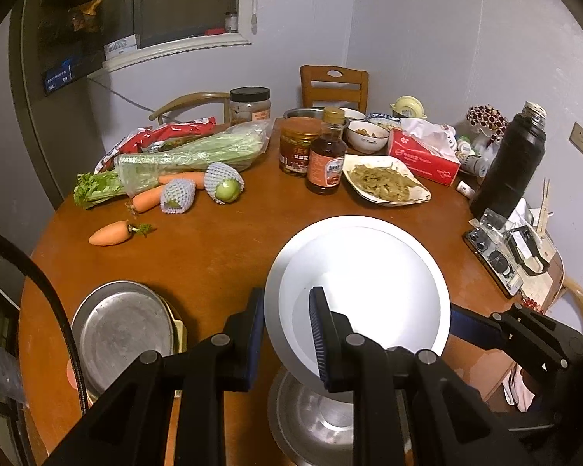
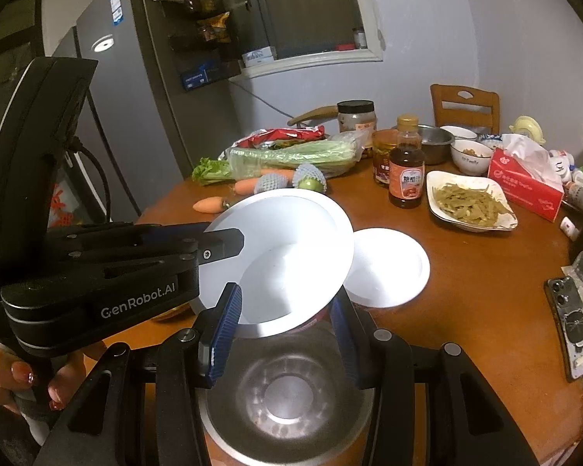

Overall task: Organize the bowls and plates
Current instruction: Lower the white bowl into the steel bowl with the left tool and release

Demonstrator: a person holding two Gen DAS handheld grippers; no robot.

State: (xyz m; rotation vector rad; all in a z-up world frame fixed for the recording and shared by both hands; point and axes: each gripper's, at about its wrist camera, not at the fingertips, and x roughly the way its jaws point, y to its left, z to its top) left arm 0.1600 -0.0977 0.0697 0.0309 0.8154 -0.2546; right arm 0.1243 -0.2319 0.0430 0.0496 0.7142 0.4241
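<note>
Round wooden table [image 1: 221, 248], cluttered at the far side. Left gripper [image 1: 287, 334] clamps the near rim of a tilted white plate [image 1: 365, 272], lifted above a steel bowl [image 2: 287, 396]. Plate hides the bowl's far rim. Right gripper [image 2: 287, 334] straddles the bowl; pad contact unclear. Second white plate [image 2: 392, 268] on the table beyond.

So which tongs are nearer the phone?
Right. The right tongs are on the phone's side of the white plate; the left tongs clamp the plate's opposite rim, farther from the phone.
</note>
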